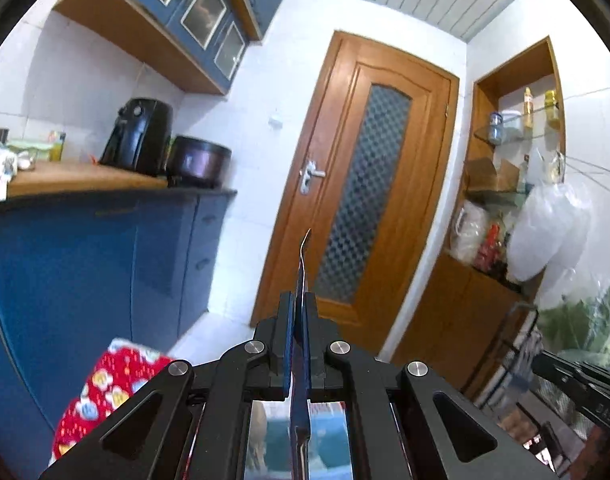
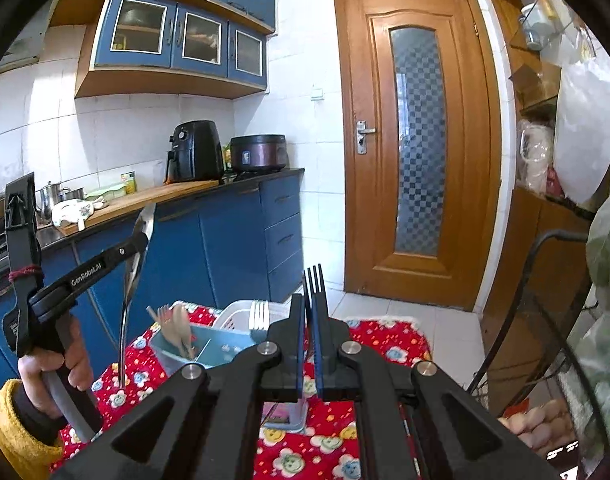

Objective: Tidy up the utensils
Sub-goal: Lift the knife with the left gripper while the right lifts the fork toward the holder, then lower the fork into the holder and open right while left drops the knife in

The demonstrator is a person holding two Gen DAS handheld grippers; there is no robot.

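My left gripper (image 1: 301, 300) is shut on a metal spoon (image 1: 303, 264), seen edge-on and sticking out past the fingertips. In the right wrist view this left gripper (image 2: 139, 245) is held up at the left by a hand in a yellow sleeve. The spoon (image 2: 133, 268) has its bowl up and its handle hanging down. My right gripper (image 2: 309, 300) is shut on a fork (image 2: 313, 280), whose dark tines point up. Below them a light blue utensil holder (image 2: 213, 346) holds wooden utensils (image 2: 177, 328) and a metal fork (image 2: 259, 314). A white basket (image 2: 233, 312) stands behind it.
A red patterned cloth (image 2: 385, 340) covers the table under the holder. Blue cabinets (image 2: 241, 240) carry a counter with an air fryer (image 2: 195, 152) and a cooker (image 2: 259, 152). A wooden door (image 2: 417, 140) is ahead. On the right stands a wire rack (image 2: 545, 320) with eggs and bags.
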